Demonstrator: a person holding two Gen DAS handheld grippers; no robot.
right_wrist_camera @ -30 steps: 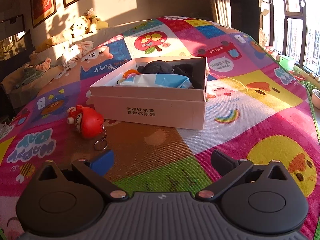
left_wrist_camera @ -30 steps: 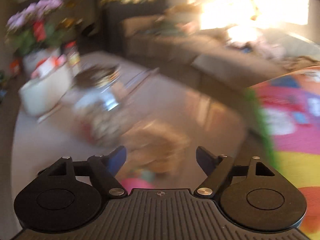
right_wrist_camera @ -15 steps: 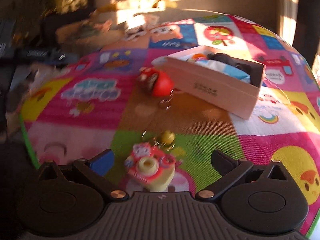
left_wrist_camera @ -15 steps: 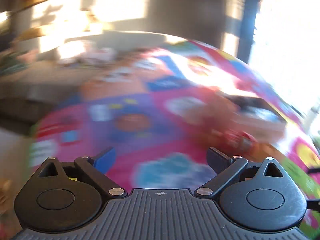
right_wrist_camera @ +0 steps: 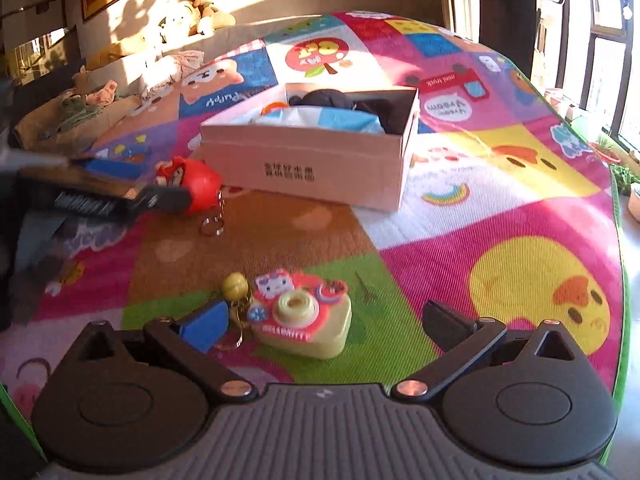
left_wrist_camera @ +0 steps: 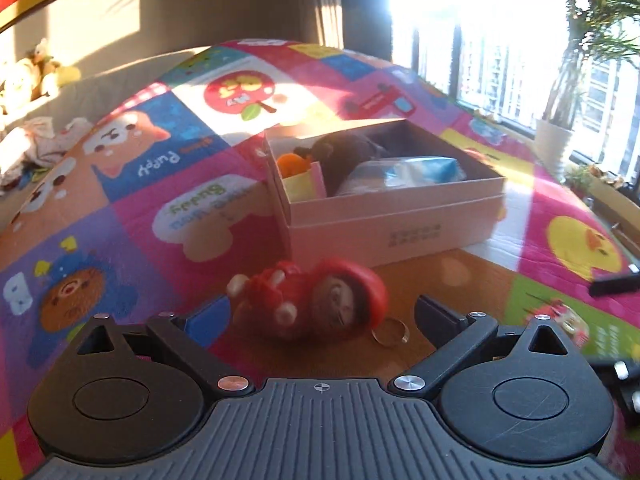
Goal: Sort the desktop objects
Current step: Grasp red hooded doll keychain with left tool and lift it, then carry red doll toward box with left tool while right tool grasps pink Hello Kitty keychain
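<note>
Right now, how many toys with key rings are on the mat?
2. The red doll lies by the box's near left corner. The camera toy lies nearer, on the green square. More may be hidden inside the box.

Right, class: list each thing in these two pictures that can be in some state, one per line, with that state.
Box: open, no lid, partly filled.
Red doll keyring: lying on its side on the mat, between the left tongs' fingers, not gripped.
Toy camera: resting on the mat between the right tongs' fingers, not gripped.
Left tongs: open, jaws just been widening.
Right tongs: open.
</note>
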